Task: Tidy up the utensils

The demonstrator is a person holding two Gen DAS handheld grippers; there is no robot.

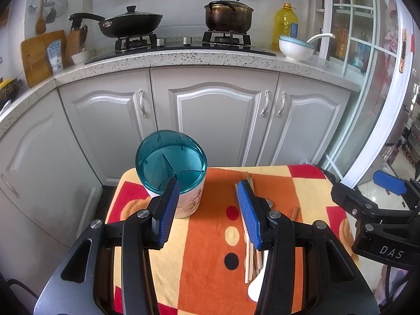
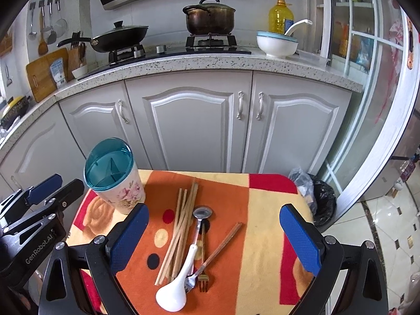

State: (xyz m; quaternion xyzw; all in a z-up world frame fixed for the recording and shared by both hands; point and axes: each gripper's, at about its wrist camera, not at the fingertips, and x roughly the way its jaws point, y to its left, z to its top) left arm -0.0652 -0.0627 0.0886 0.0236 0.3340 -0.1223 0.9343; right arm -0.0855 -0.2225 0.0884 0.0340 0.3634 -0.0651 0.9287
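**Utensils lying loose beside the holder; both grippers empty**

The holder is standing upright at the far left corner of the cloth, its teal divided rim facing up. Nothing is showing inside its compartments.

The chopsticks are lying in a loose bundle near the cloth's centre. Their long axis is running from the near edge toward the far edge, leaning slightly right at the far end. One separate chopstick is lying just right of them, on a diagonal, its far tip pointing up and right.

The metal spoon is lying with its bowl pointing away and its white handle toward the camera. The white spoon is lying with its bowl nearest, its handle reaching away alongside the bundle. The fork is lying just right of it, tines pointing toward the near edge.

The right gripper is hovering over the utensils with jaws spread wide, holding nothing. The left gripper is hovering between holder and chopsticks, jaws moderately apart, also holding nothing.
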